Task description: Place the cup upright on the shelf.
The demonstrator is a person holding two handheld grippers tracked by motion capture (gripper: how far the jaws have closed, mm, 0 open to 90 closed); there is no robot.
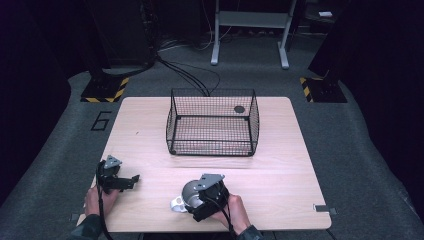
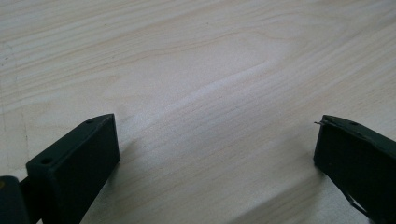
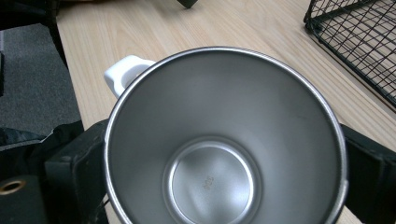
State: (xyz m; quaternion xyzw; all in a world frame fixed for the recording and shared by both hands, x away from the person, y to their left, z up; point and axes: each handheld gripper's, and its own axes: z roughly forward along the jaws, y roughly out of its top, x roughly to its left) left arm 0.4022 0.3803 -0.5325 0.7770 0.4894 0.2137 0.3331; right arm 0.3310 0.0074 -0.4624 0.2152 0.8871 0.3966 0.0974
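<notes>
- Mug (image 3: 224,140) sat closest to the right gripper view's lens: steel inside, mouth facing the camera, white handle (image 3: 123,72) off to the upper left of that view.
- Right gripper (image 1: 207,197) had a black jaw against each side of the mug wall, pinching it; judged a grasp in hand.
- Mug (image 1: 187,195) lay at the near edge of the worktop (image 1: 280,165), right of centre, handle pointing to the person's left.
- Key relation: wire basket (image 1: 212,122) stood farther off, straight ahead and slightly right of the mug, well apart from it. Open top faced up, so a carry forward then down looked the likely path.
- Left gripper (image 1: 117,177) rested near the left front corner, jaws spread wide over bare wood (image 2: 210,93), holding nothing; farther from the mug than the right.
- High view gave the mug-to-basket spacing; the right gripper view gave the jaw contact and the empty mug interior.
</notes>
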